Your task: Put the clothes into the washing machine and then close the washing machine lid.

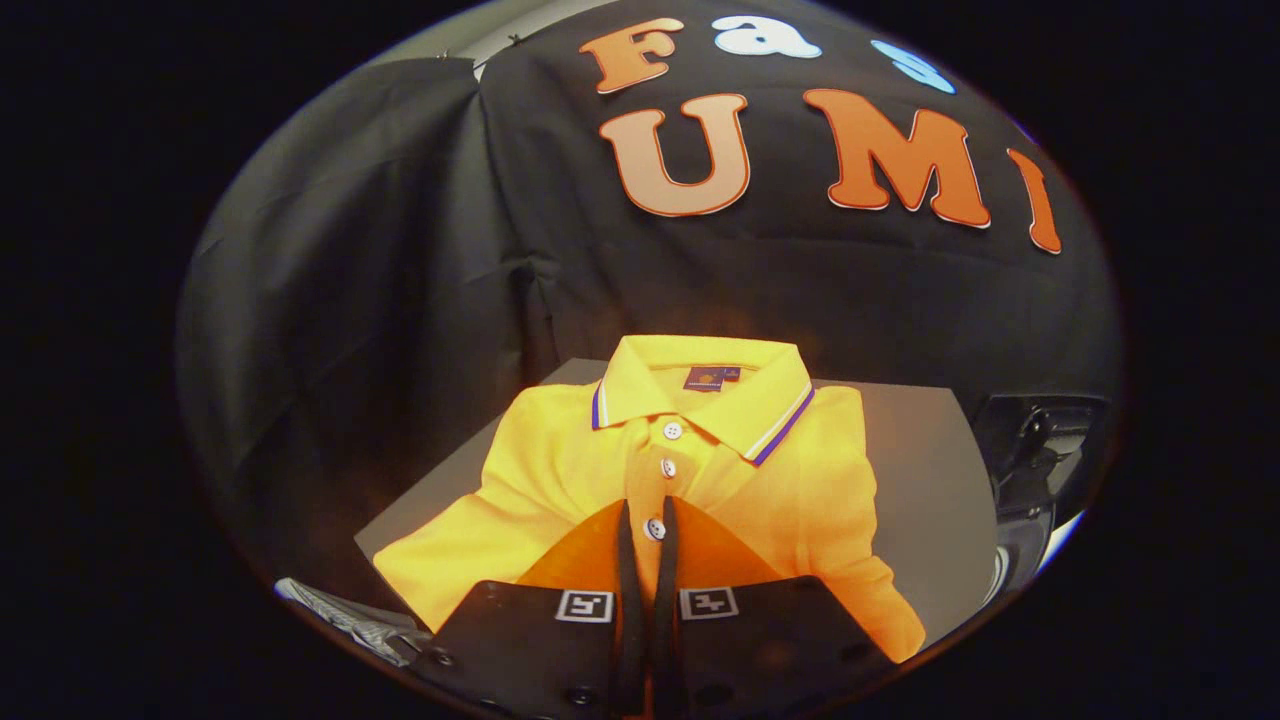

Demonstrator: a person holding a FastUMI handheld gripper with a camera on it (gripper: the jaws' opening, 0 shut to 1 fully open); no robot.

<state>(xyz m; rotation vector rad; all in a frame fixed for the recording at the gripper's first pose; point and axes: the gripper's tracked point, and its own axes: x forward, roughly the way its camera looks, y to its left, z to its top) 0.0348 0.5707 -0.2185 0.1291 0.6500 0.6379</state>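
Claw (647, 510) pinches yellow polo shirt (560, 480) placket.

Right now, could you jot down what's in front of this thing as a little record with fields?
garment: folded yellow polo shirt, collar away from the fingers
surface: grey table
hand-held gripper: fingers nearly together over the shirt's button placket; grip on the cloth not clear
beyond the table's right edge: dark machine, partly seen
backdrop: black cloth wall
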